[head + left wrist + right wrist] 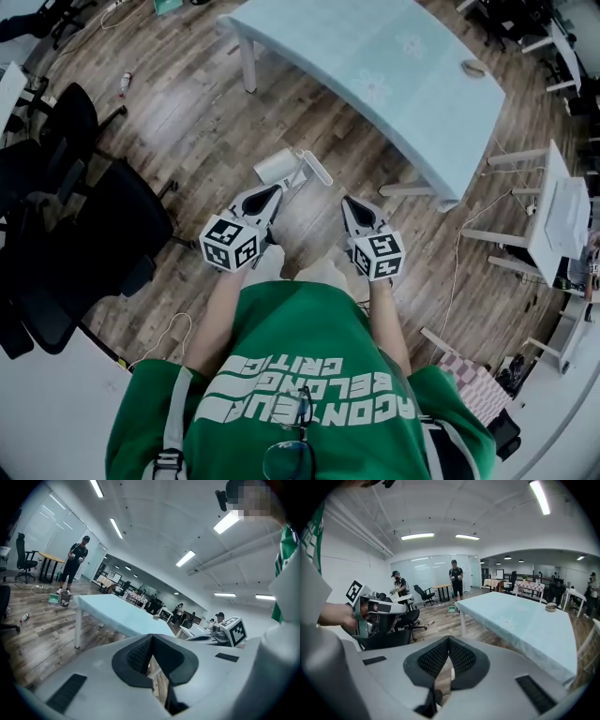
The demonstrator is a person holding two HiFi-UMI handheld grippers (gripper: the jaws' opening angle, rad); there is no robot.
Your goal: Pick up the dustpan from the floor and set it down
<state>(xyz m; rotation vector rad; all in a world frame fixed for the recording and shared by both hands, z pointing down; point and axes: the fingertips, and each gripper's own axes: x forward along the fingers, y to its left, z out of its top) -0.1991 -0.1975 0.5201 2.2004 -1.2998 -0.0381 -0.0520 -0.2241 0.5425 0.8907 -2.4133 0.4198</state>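
In the head view a white dustpan lies on the wooden floor between me and the table, its handle pointing right. My left gripper hovers just short of it, tips toward it, jaws shut with nothing between them. The right gripper is held beside it, a little to the right of the dustpan, also shut and empty. In the left gripper view the left gripper points nearly level across the room and its pads meet at the tip. The right gripper shows its pads pressed together too. Neither gripper view shows the dustpan clearly.
A pale blue-green table stands just beyond the dustpan, its legs close by. Black office chairs crowd the left. A white desk and a cable are at the right. People stand far off across the room.
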